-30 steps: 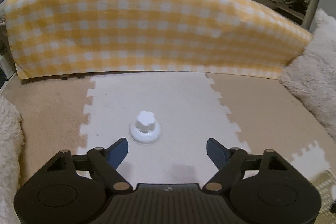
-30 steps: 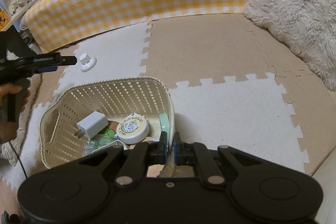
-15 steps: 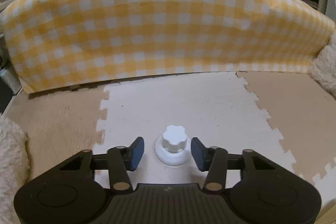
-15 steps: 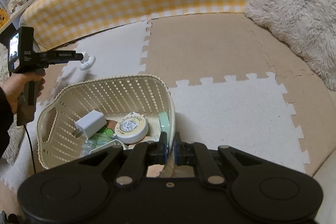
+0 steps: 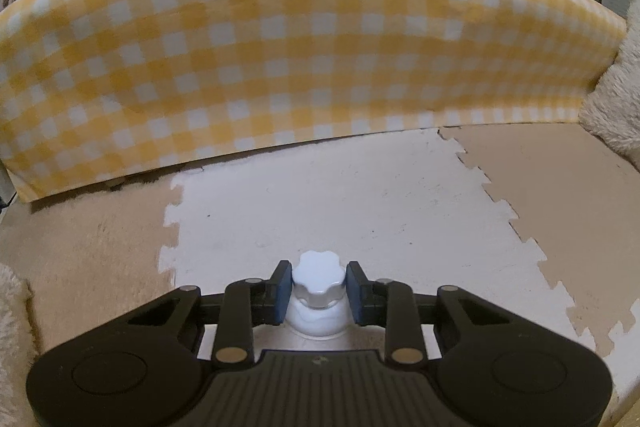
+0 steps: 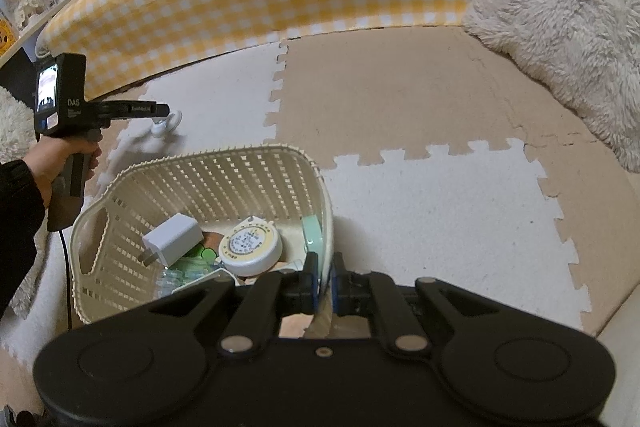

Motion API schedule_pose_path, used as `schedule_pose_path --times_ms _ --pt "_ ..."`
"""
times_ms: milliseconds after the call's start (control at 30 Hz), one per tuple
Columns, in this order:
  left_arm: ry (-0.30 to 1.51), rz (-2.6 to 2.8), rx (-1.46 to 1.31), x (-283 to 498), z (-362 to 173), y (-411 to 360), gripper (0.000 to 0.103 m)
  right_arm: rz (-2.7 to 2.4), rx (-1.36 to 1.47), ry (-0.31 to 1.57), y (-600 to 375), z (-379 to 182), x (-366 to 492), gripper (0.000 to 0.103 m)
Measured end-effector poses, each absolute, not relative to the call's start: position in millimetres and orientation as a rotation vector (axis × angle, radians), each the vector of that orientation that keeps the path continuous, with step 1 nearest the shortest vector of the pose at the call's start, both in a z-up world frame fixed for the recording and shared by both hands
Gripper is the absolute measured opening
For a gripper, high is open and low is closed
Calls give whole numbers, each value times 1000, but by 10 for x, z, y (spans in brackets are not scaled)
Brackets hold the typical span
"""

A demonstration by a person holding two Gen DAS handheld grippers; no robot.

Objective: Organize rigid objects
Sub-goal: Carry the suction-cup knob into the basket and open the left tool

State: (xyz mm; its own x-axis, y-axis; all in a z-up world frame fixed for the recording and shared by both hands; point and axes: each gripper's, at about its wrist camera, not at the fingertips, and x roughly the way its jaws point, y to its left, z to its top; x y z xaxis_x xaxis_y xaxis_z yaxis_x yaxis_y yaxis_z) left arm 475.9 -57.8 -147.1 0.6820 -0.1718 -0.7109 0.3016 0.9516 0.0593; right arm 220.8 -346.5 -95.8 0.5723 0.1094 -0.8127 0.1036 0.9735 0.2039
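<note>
Lower centre of the left wrist view: our left claw (image 5: 319, 290) is closing, blue pads against the white plastic scalloped knob (image 5: 319, 281) standing on the white foam floor mat (image 5: 340, 203). Our right claw (image 6: 323, 287) pinches the cream slotted plastic basket (image 6: 224, 183) rim, lower centre

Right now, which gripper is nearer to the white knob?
Left. The left gripper is closing around the white knob; the right gripper is apart, clamped on the basket rim.
</note>
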Motion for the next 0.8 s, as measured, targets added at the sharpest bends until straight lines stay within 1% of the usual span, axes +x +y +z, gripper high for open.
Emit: schedule_pose_path --times_ms 233,433,600,800 --pt "770 -290 160 4667 -1421 -559 31 1 236 956 -3462 -966 2205 6" --pt "772 -328 122 4431 -1302 -526 31 2 254 963 -3487 -961 2217 6" --pt "764 -355 63 4211 -1069 -468 31 -6 301 970 -3526 -966 2237 6" --pt "734 -430 26 3853 -646 -495 31 -7 342 979 -3567 -982 2245 7"
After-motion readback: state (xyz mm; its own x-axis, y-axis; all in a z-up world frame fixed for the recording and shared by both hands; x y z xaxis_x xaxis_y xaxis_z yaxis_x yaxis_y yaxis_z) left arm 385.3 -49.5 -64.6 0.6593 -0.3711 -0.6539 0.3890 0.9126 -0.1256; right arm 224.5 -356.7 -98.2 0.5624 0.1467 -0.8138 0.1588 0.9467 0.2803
